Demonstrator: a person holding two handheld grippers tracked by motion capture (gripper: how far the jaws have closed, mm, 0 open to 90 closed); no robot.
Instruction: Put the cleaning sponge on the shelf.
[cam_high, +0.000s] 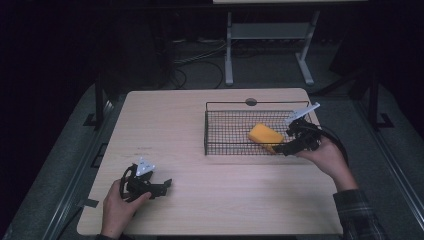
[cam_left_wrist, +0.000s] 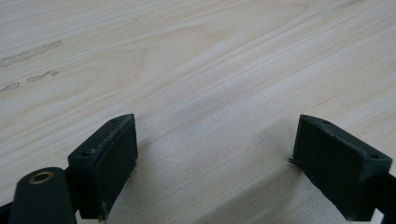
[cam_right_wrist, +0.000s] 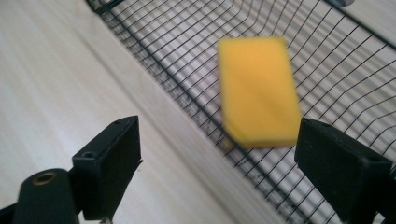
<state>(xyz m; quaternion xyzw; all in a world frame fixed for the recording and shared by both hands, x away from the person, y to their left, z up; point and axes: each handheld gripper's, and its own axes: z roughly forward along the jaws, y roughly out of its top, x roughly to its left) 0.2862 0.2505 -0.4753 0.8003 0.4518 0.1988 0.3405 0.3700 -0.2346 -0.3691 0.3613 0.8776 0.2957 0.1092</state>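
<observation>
- Left tool (cam_high: 167, 184) lay low on the bare worktop (cam_high: 200, 130) near its front-left corner, held in the person's left hand (cam_high: 117, 210). In the left gripper view its jaws stood wide apart with only wood grain between them: released, holding nothing, well apart from the work.
- Wire basket (cam_high: 215, 125) stood on the right half of the worktop, black mesh, upright, open at the top.
- Yellow sponge (cam_high: 265, 135) was inside the basket, towards its front-right part. In the right gripper view the sponge (cam_right_wrist: 259, 91) showed blurred, just beyond the basket's near wall; whether it was resting on the mesh floor or dropping to it could not be told.
- Right tool (cam_high: 287, 148) was at the basket's front-right rim, held in the right hand (cam_high: 327, 160). Its jaws stood apart with the sponge clear of both: released.
- Judgement on progress: placement of the sponge in the basket appeared essentially done. What remained, as far as could be judged, was drawing the right tool clear of the rim.
</observation>
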